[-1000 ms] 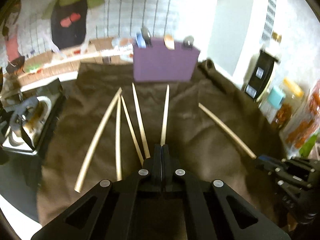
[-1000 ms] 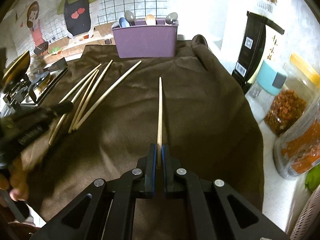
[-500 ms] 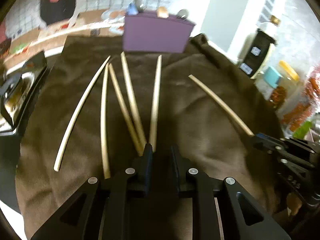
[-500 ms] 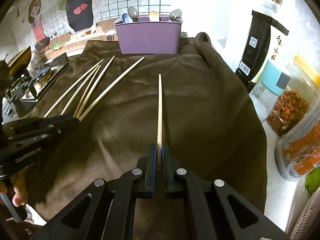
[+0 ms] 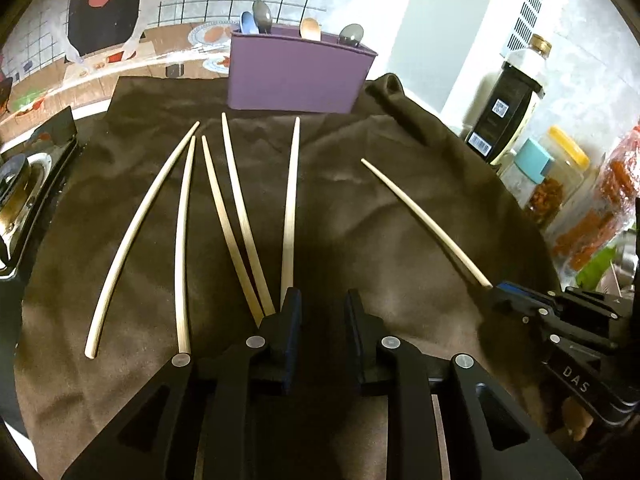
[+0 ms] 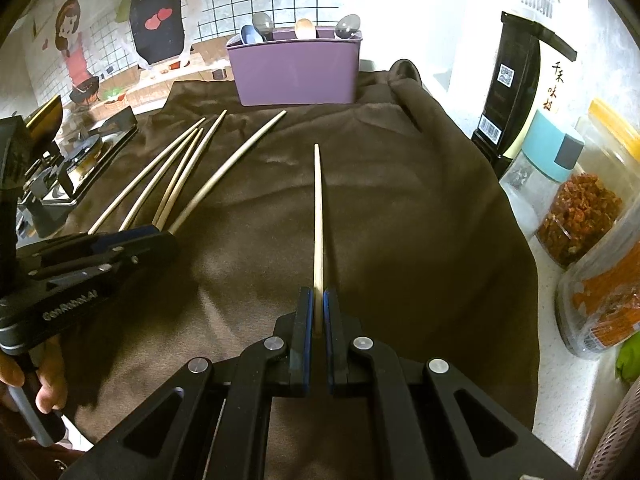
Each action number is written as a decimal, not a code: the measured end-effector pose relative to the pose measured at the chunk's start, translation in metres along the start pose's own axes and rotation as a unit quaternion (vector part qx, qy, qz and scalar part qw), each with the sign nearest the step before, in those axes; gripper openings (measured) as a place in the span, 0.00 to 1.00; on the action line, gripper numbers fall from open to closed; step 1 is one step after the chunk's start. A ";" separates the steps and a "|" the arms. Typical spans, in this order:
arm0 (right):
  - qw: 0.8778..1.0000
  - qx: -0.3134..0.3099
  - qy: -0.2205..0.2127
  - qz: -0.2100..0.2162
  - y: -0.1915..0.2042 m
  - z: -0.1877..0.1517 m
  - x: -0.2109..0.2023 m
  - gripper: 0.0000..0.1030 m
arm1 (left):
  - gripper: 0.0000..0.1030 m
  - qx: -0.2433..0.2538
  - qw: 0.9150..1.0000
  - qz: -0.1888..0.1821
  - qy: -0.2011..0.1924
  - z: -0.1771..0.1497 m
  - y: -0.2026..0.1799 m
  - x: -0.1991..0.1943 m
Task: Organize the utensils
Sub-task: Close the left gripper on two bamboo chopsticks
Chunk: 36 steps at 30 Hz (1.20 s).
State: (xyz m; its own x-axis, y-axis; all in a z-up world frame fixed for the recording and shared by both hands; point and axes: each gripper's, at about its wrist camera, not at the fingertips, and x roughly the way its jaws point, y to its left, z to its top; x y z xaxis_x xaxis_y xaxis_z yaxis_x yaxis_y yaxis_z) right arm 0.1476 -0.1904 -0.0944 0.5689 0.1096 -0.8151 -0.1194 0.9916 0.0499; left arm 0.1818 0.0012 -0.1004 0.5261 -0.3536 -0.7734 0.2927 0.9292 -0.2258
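Two grippers in use. Right gripper: jaws clamped on the near end of one chopstick, which runs straight ahead over the brown cloth toward the purple holder; whether its far tip rests on the cloth or hangs just above cannot be told. Left gripper: jaws opening, nothing between them, bare cloth showing in the gap; its left finger stands just beside the near end of the middle chopstick. Chopsticks, pale wood or bamboo: six in all, one held on the right, five loose in a fan on the cloth before the left gripper, near ends gathered, far ends pointing at the holder. Handling, judged: light, stiff, thin, smooth, apt to roll or pivot in a grip; lying flat on soft cloth, each likely needs the fingers pressed down astride it; best taken close to the thick near end, where the pads get more surface. Two of the fan lie almost touching near the left finger, so a stray second stick may come along. Holder: one, upright at the far edge of the cloth, holding four spoons. Jars and bottles stand along the right, well apart from the work.
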 end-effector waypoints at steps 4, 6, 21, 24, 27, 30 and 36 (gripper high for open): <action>1.000 0.002 0.003 0.000 0.000 -0.001 0.001 0.04 | 0.23 0.011 0.999 0.034 0.019 0.000 -0.002 0.011; 1.000 0.001 0.002 0.000 0.000 -0.001 0.001 0.04 | 0.22 0.004 0.999 0.035 0.012 -0.003 0.003 0.009; 1.000 -0.002 -0.004 0.006 0.000 0.000 -0.003 0.04 | 0.23 -0.004 1.000 0.012 -0.002 0.005 0.021 0.002; 1.000 -0.005 0.000 0.008 0.003 -0.001 -0.001 0.04 | 0.23 -0.004 1.000 0.016 0.012 0.006 0.022 0.008; 1.000 -0.005 0.005 0.008 0.003 -0.002 0.001 0.04 | 0.22 0.000 1.000 0.014 0.017 0.004 0.021 0.010; 1.000 -0.003 0.007 0.009 0.002 -0.001 0.003 0.04 | 0.22 0.014 1.000 0.012 0.021 0.000 0.014 0.009; 1.000 0.001 0.008 0.008 0.000 0.000 0.005 0.04 | 0.22 0.034 0.999 0.038 0.015 -0.008 0.016 0.003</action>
State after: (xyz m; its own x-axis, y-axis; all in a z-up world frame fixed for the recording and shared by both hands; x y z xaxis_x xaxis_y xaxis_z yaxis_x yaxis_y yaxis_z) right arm 0.1498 -0.1895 -0.0984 0.5544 0.1248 -0.8229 -0.1267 0.9898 0.0648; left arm 0.1815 0.0155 -0.1115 0.5242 -0.2786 -0.8047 0.3066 0.9433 -0.1269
